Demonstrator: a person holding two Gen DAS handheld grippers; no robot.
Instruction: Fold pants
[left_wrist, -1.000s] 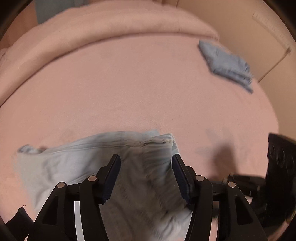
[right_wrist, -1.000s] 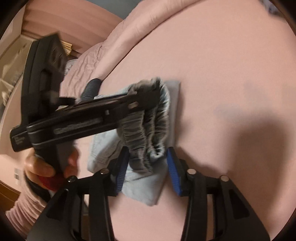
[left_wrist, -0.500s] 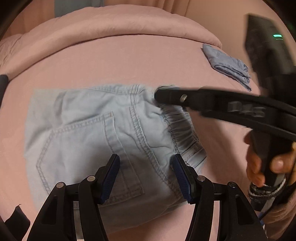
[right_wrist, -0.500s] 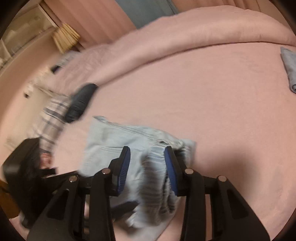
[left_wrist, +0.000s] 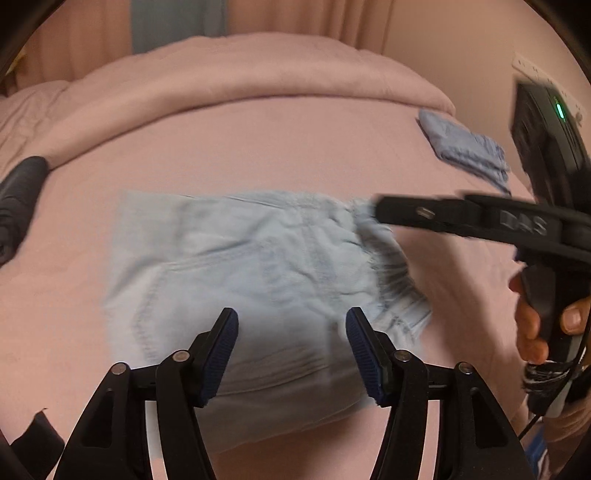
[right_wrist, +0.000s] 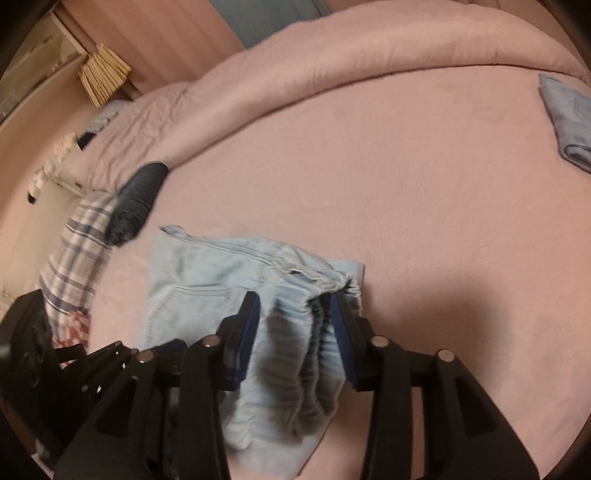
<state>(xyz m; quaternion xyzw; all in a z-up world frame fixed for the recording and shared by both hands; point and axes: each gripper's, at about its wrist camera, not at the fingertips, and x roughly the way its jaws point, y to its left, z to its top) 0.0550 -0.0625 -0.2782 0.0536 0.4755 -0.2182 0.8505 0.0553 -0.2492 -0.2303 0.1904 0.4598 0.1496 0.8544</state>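
Folded light-blue pants (left_wrist: 258, 266) lie flat on our pink bed (left_wrist: 295, 155). Our left gripper (left_wrist: 291, 343) hovers above them, jaws just widening, nothing between. Our right gripper (right_wrist: 295, 332) has just been opening around the bunched waistband (right_wrist: 306, 332); we cannot tell if it grips.

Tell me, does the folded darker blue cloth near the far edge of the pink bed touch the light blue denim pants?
No. The folded darker blue cloth lies apart from the light blue denim pants, with bare pink bed between them.
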